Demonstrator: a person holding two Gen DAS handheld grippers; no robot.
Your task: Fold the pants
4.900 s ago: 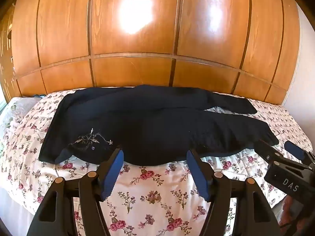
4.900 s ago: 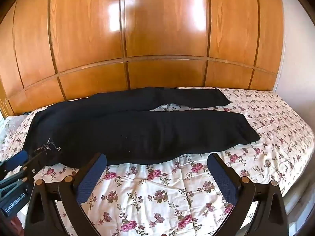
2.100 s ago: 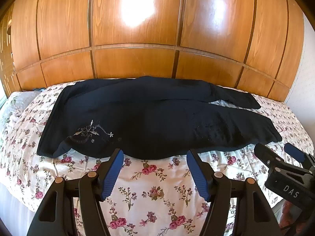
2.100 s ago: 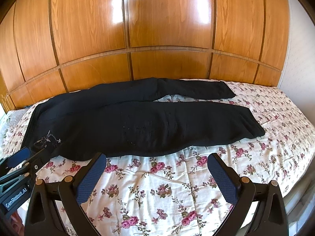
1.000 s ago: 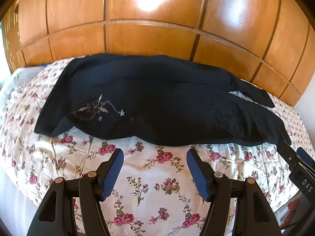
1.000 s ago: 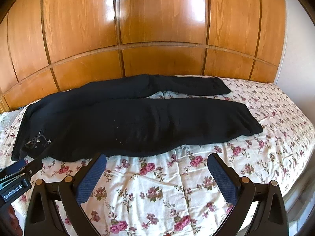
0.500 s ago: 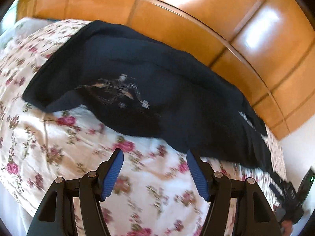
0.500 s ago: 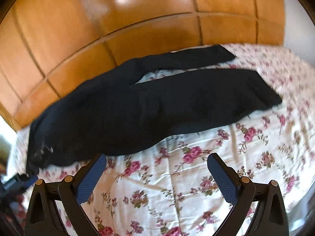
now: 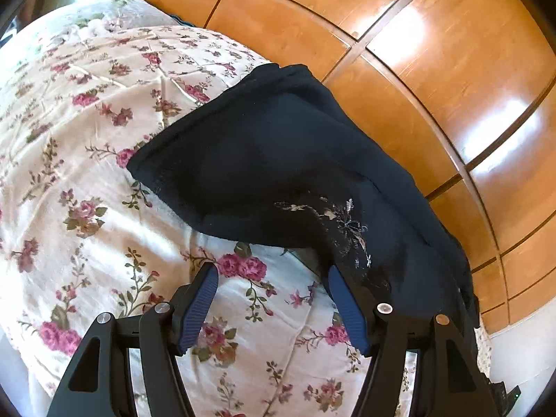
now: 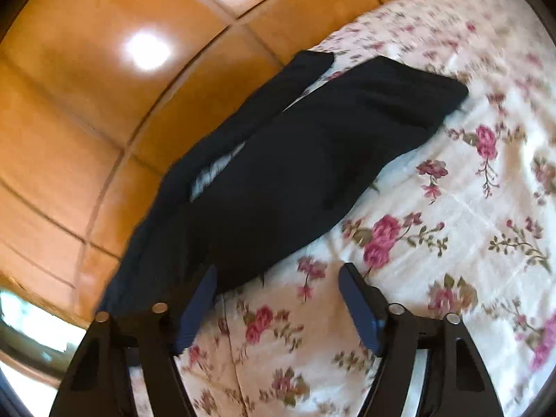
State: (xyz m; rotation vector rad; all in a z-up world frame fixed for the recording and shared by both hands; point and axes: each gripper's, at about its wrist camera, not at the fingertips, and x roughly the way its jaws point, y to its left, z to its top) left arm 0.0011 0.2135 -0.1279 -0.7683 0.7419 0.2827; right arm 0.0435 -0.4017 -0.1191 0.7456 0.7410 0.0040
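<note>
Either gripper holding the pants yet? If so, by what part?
Nothing held. Left gripper is open near the waist end of the black pants; right gripper, jaws just narrowing, is open beside the leg edge.

Right wrist view is motion-blurred: pants (image 10: 295, 173) edges and bedspread (image 10: 451, 243) flowers smear, hem detail unreadable. In the left wrist view the pants (image 9: 278, 160) legs run out lower right behind the gripper body; embroidery (image 9: 344, 222) pattern too fine to read.

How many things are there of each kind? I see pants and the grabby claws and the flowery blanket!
Dark pants: 1
Grippers: 2, the left gripper and the right gripper
Flowery bedspread: 1
Wooden panelled wall: 1
Total: 5
</note>
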